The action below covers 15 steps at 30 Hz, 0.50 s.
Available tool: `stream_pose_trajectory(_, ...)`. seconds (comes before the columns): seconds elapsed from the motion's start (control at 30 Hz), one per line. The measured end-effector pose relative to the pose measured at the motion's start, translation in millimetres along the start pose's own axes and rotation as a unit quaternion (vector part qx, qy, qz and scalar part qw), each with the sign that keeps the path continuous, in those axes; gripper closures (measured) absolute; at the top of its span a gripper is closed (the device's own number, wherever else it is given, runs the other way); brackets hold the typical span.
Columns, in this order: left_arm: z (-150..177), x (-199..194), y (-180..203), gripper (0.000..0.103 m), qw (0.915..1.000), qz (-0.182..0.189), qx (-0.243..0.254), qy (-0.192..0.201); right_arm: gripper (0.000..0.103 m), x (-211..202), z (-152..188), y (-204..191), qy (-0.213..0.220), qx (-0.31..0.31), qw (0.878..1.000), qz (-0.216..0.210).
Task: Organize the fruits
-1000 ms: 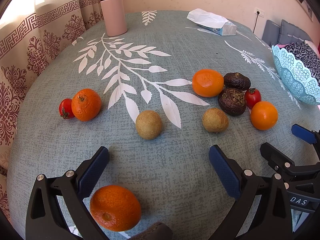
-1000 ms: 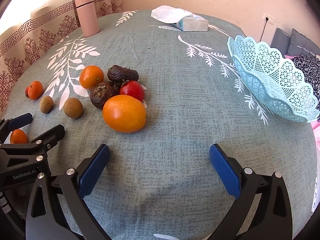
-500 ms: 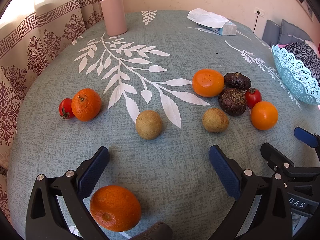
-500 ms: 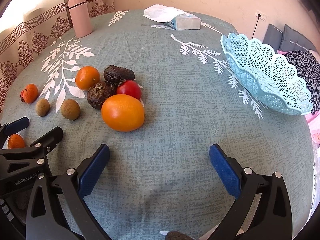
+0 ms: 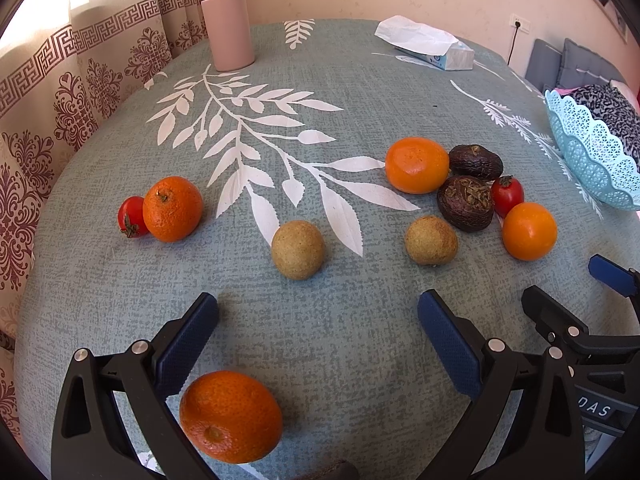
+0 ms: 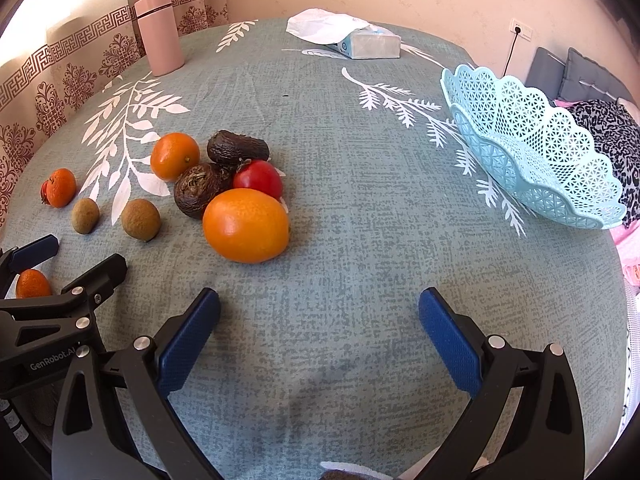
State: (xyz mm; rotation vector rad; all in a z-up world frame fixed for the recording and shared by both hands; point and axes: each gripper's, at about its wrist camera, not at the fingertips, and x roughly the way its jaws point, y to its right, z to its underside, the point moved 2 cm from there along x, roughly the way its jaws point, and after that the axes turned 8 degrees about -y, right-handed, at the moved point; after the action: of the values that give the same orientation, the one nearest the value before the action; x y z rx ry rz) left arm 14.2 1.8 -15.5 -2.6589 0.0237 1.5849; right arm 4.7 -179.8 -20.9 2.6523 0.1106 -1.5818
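Fruit lies loose on the grey-green tablecloth. In the right wrist view a big orange (image 6: 246,225) sits nearest, with a red tomato (image 6: 258,179), two dark avocados (image 6: 199,189) and a smaller orange (image 6: 175,156) behind it. Two brown kiwis (image 6: 140,219) lie to the left. The light blue lattice basket (image 6: 532,148) stands empty at the right. My right gripper (image 6: 319,334) is open and empty, near the big orange. My left gripper (image 5: 318,336) is open and empty, with an orange (image 5: 231,416) low beside its left finger and a kiwi (image 5: 297,249) ahead.
A pink tumbler (image 5: 227,22) stands at the far left edge and a tissue box (image 6: 362,42) at the far side. An orange with a small tomato (image 5: 170,209) lies at the left. Patterned curtains hang beyond the table's left edge. Bedding lies past the basket.
My right gripper has shifted, so the fruit cluster and the basket sit further left in its view. My left gripper has stayed still. Both remain open.
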Motion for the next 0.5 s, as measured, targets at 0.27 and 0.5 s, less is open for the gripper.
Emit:
stream_pose_trajectory(0.27, 1.0, 0.9, -0.1, 0.005, 1.0000, -0.001, 0.001, -0.001, 0.002, 0.8, -1.0, 1.5, -0.005, 0.002, 1.000, -0.009)
stream_pose_trajectory(0.5, 1.0, 1.0, -0.3, 0.005, 1.0000, -0.001, 0.001, 0.000, 0.002, -0.4, -2.8, -3.2, -0.015, -0.021, 0.999, -0.022)
